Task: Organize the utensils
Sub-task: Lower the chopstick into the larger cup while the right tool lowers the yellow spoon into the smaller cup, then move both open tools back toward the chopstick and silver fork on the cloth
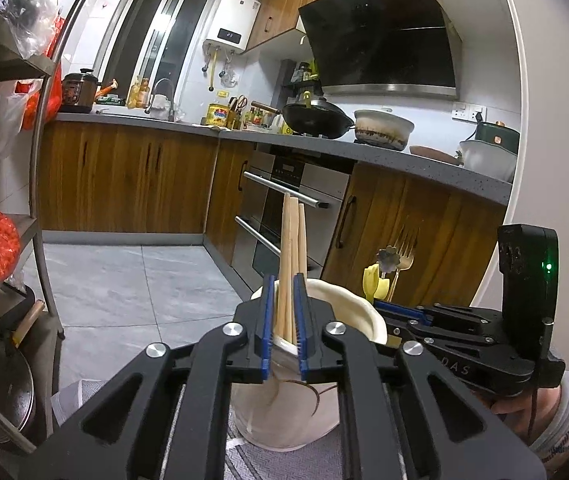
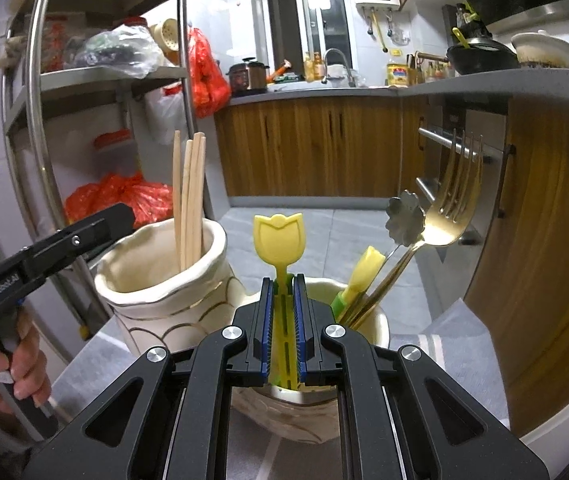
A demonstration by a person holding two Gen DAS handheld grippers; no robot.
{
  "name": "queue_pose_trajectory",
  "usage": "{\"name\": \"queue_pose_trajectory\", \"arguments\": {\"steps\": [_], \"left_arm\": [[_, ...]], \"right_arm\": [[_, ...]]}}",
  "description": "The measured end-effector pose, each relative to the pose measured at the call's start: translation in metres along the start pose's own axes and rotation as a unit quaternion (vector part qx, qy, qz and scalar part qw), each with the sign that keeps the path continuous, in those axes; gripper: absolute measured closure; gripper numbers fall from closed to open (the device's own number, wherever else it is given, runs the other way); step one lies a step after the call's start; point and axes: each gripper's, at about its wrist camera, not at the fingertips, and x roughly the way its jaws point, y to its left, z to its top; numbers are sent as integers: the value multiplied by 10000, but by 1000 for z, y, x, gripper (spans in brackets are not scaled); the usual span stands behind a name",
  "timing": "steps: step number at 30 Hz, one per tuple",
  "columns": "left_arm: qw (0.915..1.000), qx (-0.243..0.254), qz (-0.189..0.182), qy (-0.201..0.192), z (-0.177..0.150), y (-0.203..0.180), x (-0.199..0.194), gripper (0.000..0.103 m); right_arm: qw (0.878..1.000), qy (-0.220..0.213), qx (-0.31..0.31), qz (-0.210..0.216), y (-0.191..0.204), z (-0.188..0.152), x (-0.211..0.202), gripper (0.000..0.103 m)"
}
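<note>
My left gripper (image 1: 284,286) is shut on wooden chopsticks (image 1: 292,236) that stand in a cream ceramic holder (image 1: 358,316). My right gripper (image 2: 283,286) is shut on a yellow tulip-topped utensil (image 2: 279,236) whose lower end sits in a second cream holder (image 2: 376,320). That holder also contains a gold fork (image 2: 452,208), a flower-headed spoon (image 2: 404,218) and another yellow-green utensil (image 2: 364,270). The chopsticks (image 2: 190,196) and their holder (image 2: 156,284) show at left in the right wrist view, with the left gripper's body (image 2: 64,246) beside it.
Both holders stand on a grey striped cloth (image 2: 456,344). A metal shelf rack (image 2: 96,80) with red bags (image 2: 124,196) stands left. Wooden cabinets (image 1: 124,176), an oven (image 1: 284,208) and a grey counter (image 1: 404,160) with a wok (image 1: 316,116) lie beyond.
</note>
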Motion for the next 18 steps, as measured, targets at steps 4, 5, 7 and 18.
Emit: {"name": "queue_pose_trajectory", "arguments": {"steps": [4,5,7,18], "left_arm": [[10000,2,14,-41,1,0,-2,89],[10000,-10,12,-50,2,0,-2,89],[10000,-17,17,-63,3,0,-3,86],[9991,108,297,-286,4,-2,-22,25]], "right_arm": [[10000,-89,-16,22,0,2,-4,82],[9999,-119,-38,-6,0,2,-6,82],[9998,-171,-49,-15,1,3,-11,80],[9966,-752,114,-322,-7,-7,-72,18]]}}
